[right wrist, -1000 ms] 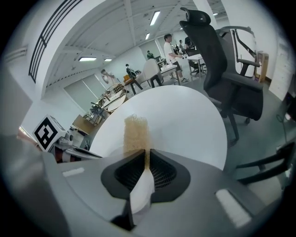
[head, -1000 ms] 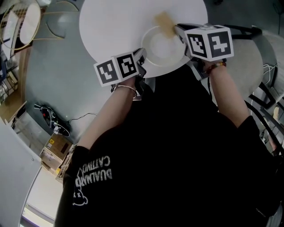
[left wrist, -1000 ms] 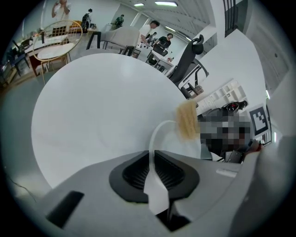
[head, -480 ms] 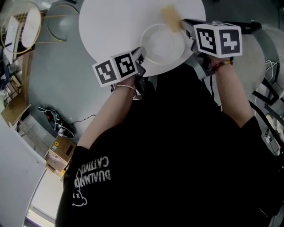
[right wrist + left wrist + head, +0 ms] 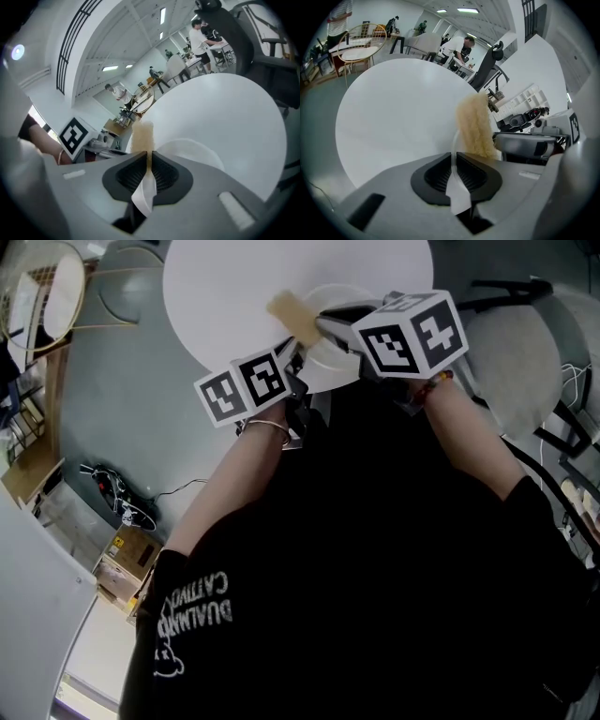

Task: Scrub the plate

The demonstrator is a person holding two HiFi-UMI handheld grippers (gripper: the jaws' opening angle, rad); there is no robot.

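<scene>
Plate sits on white round table, at the edge nearest the person. In head view most of it is covered by R gripper and its marker cube; only bits of rim and bowl show.

L gripper is at the plate's left rim; its tips are hard to make out from above, tucked past its own cube. L gripper view settles it: jaws narrow, pads pinching the thin rim edge-on. The plate shows there only as a pale sliver btw the pads, the rest cut off by the gripper body.

R gripper view: jaws narrow too, clamped on a tan sponge. The sponge's lower end is hidden btw the pads and its upper end sticks out. The plate's near part is lost behind the gripper body.

From above the sponge lies over the plate's upper-left rim; whether it touches the plate, can't tell in any view. The person's torso blocks the lower half of head view.
</scene>
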